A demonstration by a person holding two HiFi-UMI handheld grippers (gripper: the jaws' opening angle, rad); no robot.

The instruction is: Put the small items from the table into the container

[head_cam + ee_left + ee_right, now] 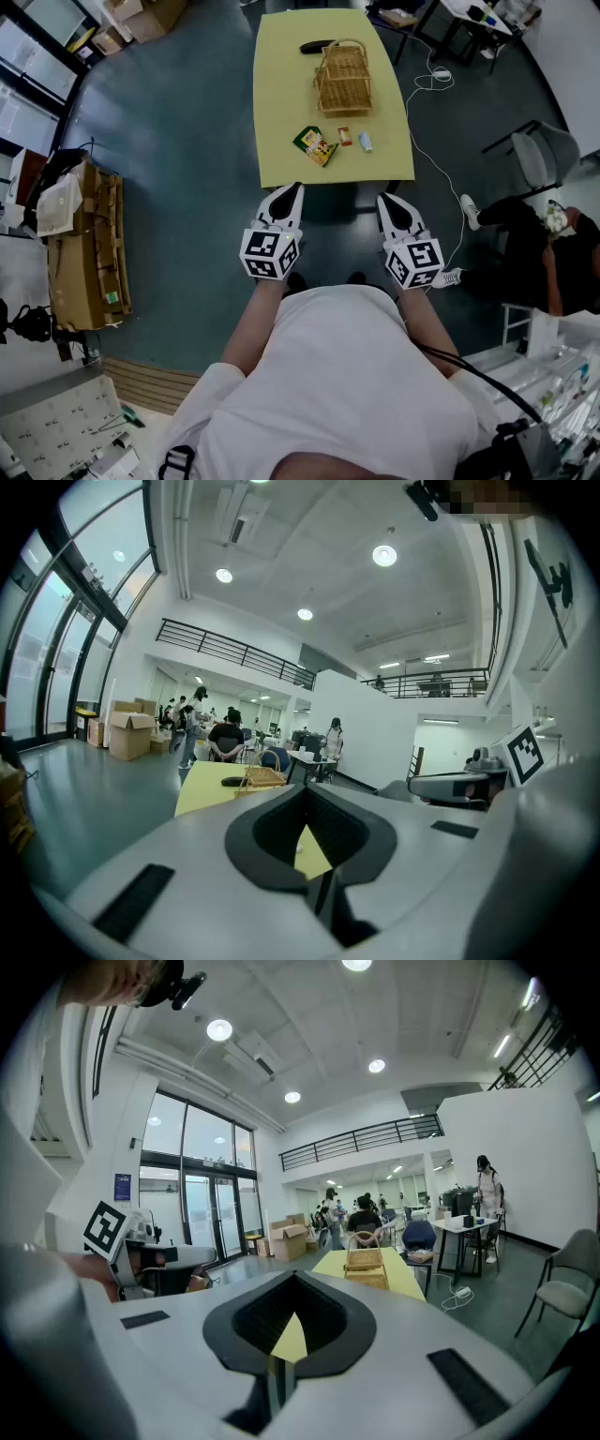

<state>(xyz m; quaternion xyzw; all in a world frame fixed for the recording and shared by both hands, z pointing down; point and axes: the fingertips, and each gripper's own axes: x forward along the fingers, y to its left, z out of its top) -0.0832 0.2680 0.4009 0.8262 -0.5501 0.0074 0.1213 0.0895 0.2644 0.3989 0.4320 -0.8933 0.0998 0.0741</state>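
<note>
I hold both arms out ahead of my chest, the two grippers side by side and apart, each pointing forward and tipped slightly down. My left gripper [294,190] has its fingers [258,841] pressed together with nothing between them. My right gripper [382,200] is the same: fingers [246,1321] closed tip to tip and empty. Both sets of tips sit close to the near edge of the tabletop [281,112]. My left forearm [248,323] and right forearm [422,319] run back toward my shoulders.
</note>
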